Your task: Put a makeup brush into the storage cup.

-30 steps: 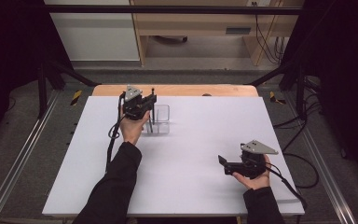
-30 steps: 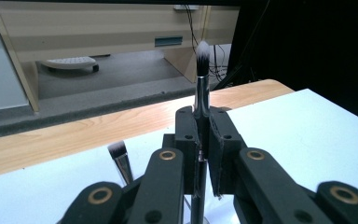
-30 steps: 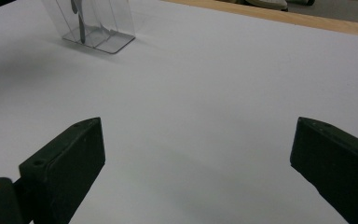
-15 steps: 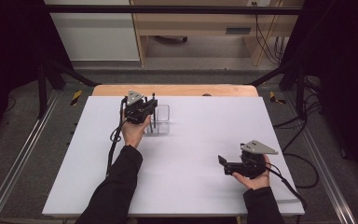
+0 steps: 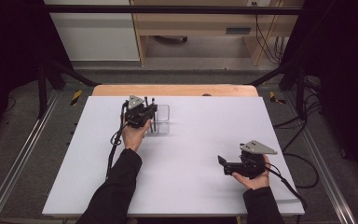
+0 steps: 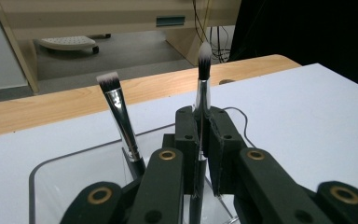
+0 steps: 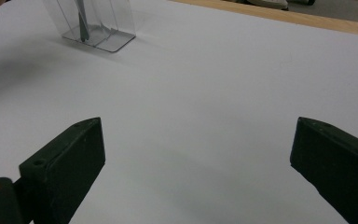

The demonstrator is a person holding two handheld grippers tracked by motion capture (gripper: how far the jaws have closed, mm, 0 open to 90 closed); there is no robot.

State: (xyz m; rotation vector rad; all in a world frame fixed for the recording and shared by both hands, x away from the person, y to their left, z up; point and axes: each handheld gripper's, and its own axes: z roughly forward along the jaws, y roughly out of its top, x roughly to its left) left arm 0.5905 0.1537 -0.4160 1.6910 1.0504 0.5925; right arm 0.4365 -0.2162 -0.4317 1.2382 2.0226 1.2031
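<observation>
The left claw (image 6: 200, 154) is pinched on the handle of a round-tipped makeup brush (image 6: 203, 77), which stands upright between its black jaws; the white-tipped bristle head rises above them toward twelve o'clock. The brush's lower end dips into a clear acrylic holder (image 6: 60, 179) just below the jaws. A second makeup brush, flat-headed (image 6: 117, 109), stands in the same holder at about ten o'clock from the gripped one, leaning slightly left, apart from the jaws.

From the high view, the left claw (image 5: 153, 112) sits at the far left-centre of the white counter (image 5: 205, 140), right against the clear holder (image 5: 164, 119), with both brush handles showing as thin dark uprights there. The left hand (image 5: 135, 134) holds the gripper from the six o'clock side.

The right claw (image 5: 221, 164) lies well apart, at roughly four o'clock from the holder, near the counter's near-right corner, cradled in the right hand (image 5: 256, 177). In its own view the two jaws stand spread wide with bare counter (image 7: 205, 107) between them, and the holder (image 7: 95, 23) shows far off at eleven o'clock.
</observation>
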